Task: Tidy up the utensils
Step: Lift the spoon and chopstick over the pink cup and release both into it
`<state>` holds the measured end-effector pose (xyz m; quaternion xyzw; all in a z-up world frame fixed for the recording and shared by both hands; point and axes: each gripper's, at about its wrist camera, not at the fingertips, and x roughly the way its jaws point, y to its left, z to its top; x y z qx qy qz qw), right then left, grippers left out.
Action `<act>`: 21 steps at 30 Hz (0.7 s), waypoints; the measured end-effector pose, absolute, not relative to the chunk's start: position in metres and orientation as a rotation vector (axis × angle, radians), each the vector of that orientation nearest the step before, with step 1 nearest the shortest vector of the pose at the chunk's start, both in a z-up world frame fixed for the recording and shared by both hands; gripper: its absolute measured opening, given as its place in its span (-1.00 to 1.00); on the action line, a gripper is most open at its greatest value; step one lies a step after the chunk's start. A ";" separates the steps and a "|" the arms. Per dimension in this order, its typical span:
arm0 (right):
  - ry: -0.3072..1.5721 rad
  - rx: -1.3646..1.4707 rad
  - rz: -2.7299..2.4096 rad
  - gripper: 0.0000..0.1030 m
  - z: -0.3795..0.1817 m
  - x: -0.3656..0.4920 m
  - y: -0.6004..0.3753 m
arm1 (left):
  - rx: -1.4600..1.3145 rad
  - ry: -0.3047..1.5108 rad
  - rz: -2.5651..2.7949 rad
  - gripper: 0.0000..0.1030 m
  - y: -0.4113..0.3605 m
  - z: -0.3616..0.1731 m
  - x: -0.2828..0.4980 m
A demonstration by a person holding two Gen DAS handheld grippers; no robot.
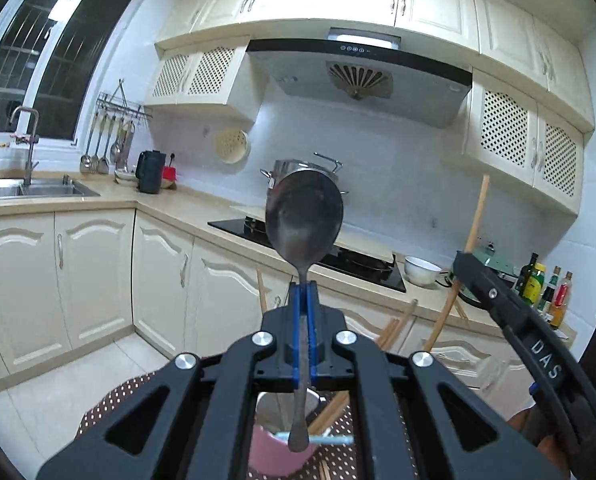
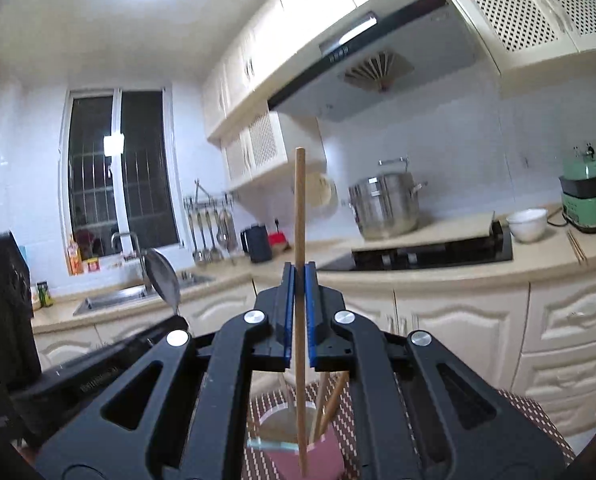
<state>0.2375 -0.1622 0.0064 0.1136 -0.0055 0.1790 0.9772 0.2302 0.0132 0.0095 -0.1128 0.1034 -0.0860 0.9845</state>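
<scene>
Left gripper [image 1: 303, 292] jaws clamped on upright grey metal spoon [image 1: 304, 224], bowl far; right gripper [image 2: 299, 276] jaws pinching upright wooden chopstick [image 2: 300, 216] above pink cup [image 2: 298, 440]

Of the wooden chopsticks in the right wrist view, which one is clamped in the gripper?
The upright chopstick between the right gripper fingers; the other chopsticks lean loose in the pink cup.
</scene>
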 end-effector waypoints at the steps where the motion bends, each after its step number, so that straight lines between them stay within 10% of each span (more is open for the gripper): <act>1: -0.024 0.231 0.365 -0.89 0.006 0.242 -0.160 | -0.224 0.207 -0.170 -0.94 0.012 0.007 0.235; 21: -0.031 0.208 0.412 -0.89 -0.027 0.278 -0.145 | -0.174 0.252 -0.153 -0.93 0.004 -0.033 0.287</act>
